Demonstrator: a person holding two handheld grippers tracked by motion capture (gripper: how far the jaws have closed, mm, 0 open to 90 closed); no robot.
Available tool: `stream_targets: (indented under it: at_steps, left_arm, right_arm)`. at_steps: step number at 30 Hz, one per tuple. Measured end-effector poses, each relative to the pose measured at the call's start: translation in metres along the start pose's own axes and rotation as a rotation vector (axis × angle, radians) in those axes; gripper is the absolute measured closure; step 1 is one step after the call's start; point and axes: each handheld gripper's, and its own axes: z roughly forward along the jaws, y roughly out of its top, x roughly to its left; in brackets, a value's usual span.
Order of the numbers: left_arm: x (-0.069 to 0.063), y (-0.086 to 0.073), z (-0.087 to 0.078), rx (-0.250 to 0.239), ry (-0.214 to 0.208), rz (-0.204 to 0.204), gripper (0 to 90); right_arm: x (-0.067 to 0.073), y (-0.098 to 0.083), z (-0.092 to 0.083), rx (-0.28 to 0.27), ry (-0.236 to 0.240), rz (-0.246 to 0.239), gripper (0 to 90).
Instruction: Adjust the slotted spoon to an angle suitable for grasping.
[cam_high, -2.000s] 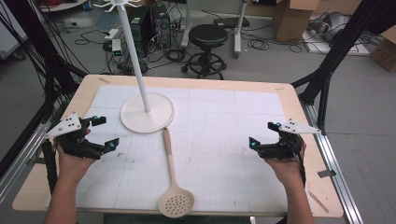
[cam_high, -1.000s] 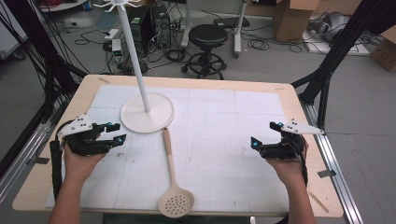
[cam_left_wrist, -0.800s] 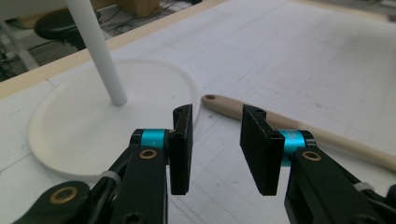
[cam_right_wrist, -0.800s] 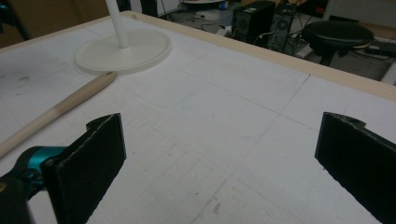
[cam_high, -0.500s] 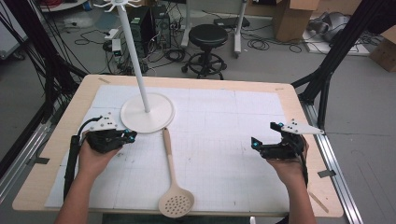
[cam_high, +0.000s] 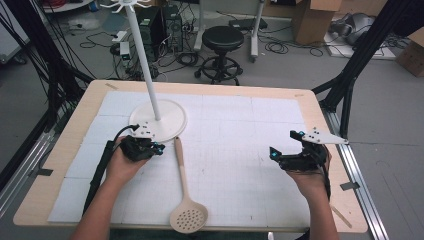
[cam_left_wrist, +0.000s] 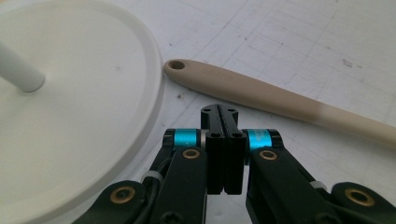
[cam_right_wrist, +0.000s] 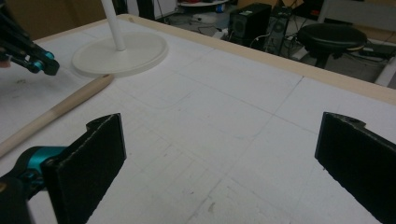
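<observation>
I have the left gripper (cam_high: 159, 148) low over the white gridded mat (cam_high: 240, 150), beside the upper end of the beige plastic slotted spoon's handle (cam_high: 179, 159). Its two black jaws have just been closing and now meet flat against each other with nothing between them, as the left gripper view shows plainly. The jaw tips point at the handle end with its small hanging hole (cam_left_wrist: 176, 66), near it but not touching. To the left of the jaws in that view lies the round white base of the stand (cam_left_wrist: 70, 107), its rim just beside the handle end.

From the high view I see the long beige slotted spoon (cam_high: 185, 195) lying flat on the mat, handle toward the stand and perforated round bowl (cam_high: 188, 218) near my edge of the light wooden table (cam_high: 75, 130). The white pole (cam_high: 145, 65) rises upright from the base (cam_high: 170, 122).

My right gripper (cam_high: 280, 155) sits well apart at the right side of the mat, pointing left. In the right gripper view its jaws stand wide apart, holding nothing, with bare mat between them; farther off there I make out the spoon's handle (cam_right_wrist: 56, 112) and the left gripper (cam_right_wrist: 28, 56).
</observation>
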Motion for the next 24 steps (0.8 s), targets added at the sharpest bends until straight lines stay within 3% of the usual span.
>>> stream_targets:
  at_steps: [4,14,24]
  left_arm:
    - [-0.004,0.005,0.015,0.035,-0.002,0.033,89.6]
    - [-0.005,0.01,0.037,0.089,0.011,0.042,89.7]
    - [-0.01,0.019,0.048,0.074,0.01,0.061,89.7]
  right_arm:
    - [0.0,0.001,-0.003,-0.01,-0.002,0.0,0.8]
    - [-0.001,0.002,-0.007,-0.021,-0.005,0.006,0.8]
    - [-0.001,0.003,-0.008,-0.023,-0.003,0.001,0.8]
